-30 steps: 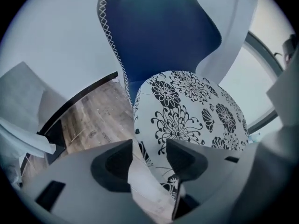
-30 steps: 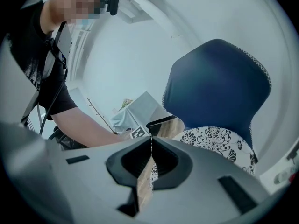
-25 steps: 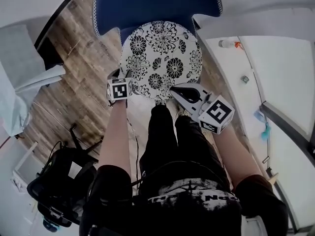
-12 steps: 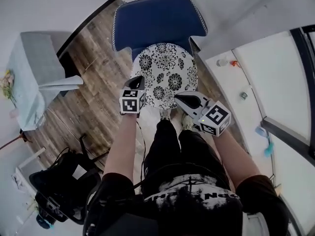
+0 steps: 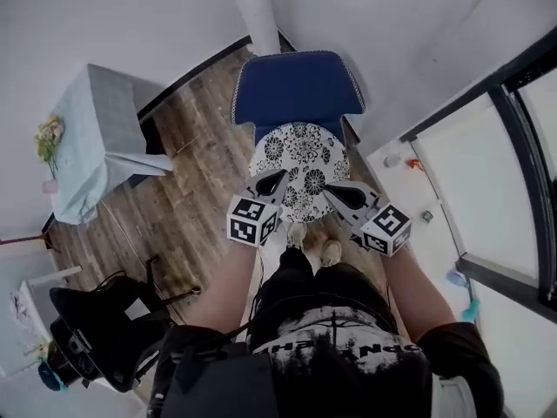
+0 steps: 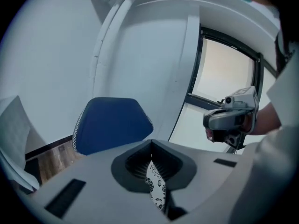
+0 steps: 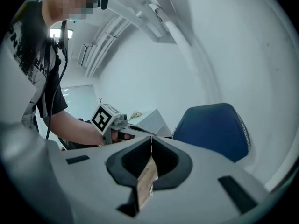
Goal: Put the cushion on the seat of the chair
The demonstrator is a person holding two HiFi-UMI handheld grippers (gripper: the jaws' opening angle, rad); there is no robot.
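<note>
While the round floral cushion [image 5: 300,165] lies flat on the seat of the blue chair [image 5: 296,90], in front of the backrest, both grippers are held over its near edge. The left gripper [image 5: 278,176], over the cushion's left side, has just closed its jaws on nothing, with floral fabric showing through the slit beneath their tips. The right gripper [image 5: 329,190], over the right side, also has its jaws pressed together and empty. Wooden floor [image 5: 187,194] surrounds the chair.
</note>
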